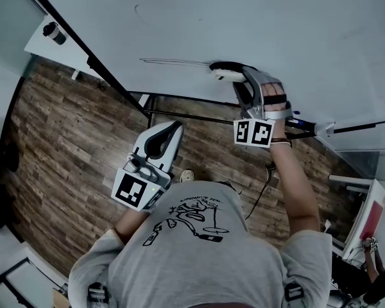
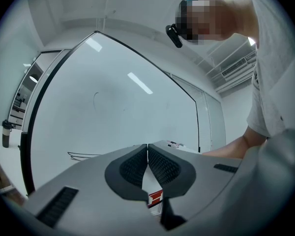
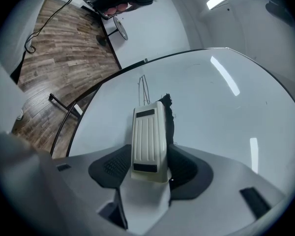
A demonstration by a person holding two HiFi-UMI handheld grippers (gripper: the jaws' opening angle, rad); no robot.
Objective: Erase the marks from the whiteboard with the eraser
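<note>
A white eraser (image 3: 148,139) with a black felt face is clamped between the jaws of my right gripper (image 3: 146,168), pressed flat on the whiteboard (image 1: 256,24). In the head view the eraser (image 1: 226,74) sits at the right end of thin drawn lines (image 1: 173,61) that run leftward. The same lines (image 3: 143,88) show just ahead of the eraser in the right gripper view. A faint curved mark (image 1: 138,14) lies higher on the board. My left gripper (image 1: 162,140) hangs below the board's lower edge, jaws shut with nothing between them; its own view shows the lines (image 2: 83,156).
The whiteboard stands on a black-framed stand (image 1: 179,115) over a wood-plank floor (image 1: 70,140). A cable (image 1: 260,191) trails on the floor. A white desk (image 1: 51,40) with a dark cup sits at upper left. More furniture stands at lower right (image 1: 366,223).
</note>
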